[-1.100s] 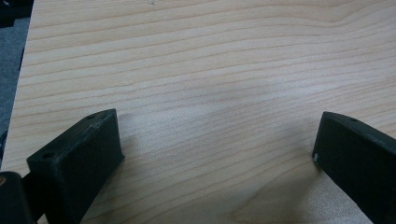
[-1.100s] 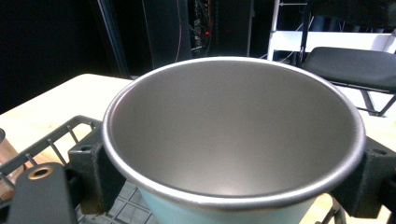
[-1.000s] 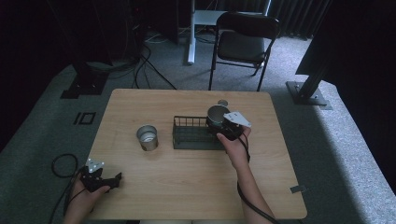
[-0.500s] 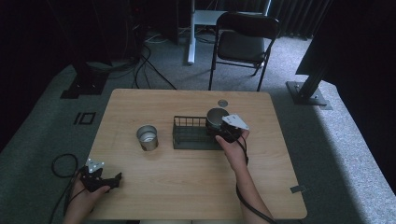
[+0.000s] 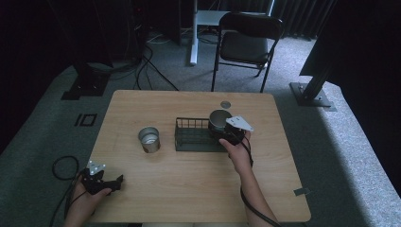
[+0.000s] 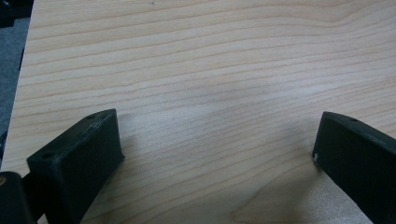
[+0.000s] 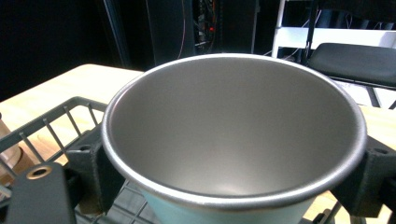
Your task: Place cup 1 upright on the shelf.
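Observation:
My right gripper (image 5: pixel 222 132) is shut on a steel cup (image 5: pixel 219 120) and holds it upright over the right end of a dark wire basket (image 5: pixel 191 135) at the table's middle. In the right gripper view the cup (image 7: pixel 233 135) sits squeezed between both jaws, its pale blue outside showing below the rim, with the basket's wire wall (image 7: pixel 51 123) at the left. A second steel cup (image 5: pixel 149 139) stands on the table left of the basket. My left gripper (image 5: pixel 113 181) rests open near the front left corner, over bare wood (image 6: pixel 210 93).
A small round disc (image 5: pixel 225 104) lies on the table behind the basket. A black folding chair (image 5: pixel 248 42) stands beyond the far edge. A cable loop (image 5: pixel 59 165) lies on the floor by the left side.
The right gripper has carried the cup slightly down and toward the basket's right end. The left gripper has stayed put.

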{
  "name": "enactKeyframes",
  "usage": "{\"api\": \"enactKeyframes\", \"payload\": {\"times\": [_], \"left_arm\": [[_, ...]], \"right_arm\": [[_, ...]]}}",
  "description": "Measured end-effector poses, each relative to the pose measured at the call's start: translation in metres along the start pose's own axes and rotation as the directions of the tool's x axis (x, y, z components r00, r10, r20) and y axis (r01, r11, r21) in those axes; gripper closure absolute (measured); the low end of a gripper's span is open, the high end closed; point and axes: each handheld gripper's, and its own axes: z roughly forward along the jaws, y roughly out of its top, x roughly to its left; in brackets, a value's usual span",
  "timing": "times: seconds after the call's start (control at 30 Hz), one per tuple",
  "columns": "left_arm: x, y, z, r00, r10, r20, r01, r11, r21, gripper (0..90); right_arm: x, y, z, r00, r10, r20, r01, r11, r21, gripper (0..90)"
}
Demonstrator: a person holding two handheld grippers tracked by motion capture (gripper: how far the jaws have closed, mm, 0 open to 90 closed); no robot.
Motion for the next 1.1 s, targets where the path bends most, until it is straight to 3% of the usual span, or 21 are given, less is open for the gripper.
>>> {"api": "enactKeyframes", "payload": {"times": [0.07,0.27,0.97,1.1], "left_arm": [[0.000,0.000,0.000,1.0000,0.000,0.000,0.000,1.0000,0.000,1.8],[0.000,0.000,0.000,1.0000,0.000,0.000,0.000,1.0000,0.000,1.8],[0.000,0.000,0.000,1.0000,0.000,0.000,0.000,1.0000,0.000,1.8],[0.000,0.000,0.000,1.0000,0.000,0.000,0.000,1.0000,0.000,1.8]], "right_arm": [[0.001,0.001,-0.001,0.9997,-0.023,0.002,0.023,1.000,0.019,11.5],[0.001,0.001,-0.006,1.0000,-0.008,0.005,0.008,1.000,0.015,11.3],[0.000,-0.005,-0.025,0.9972,-0.074,-0.008,0.074,0.997,0.028,11.3],[-0.001,-0.006,-0.030,0.9976,-0.069,-0.010,0.069,0.997,0.029,11.3]]}}
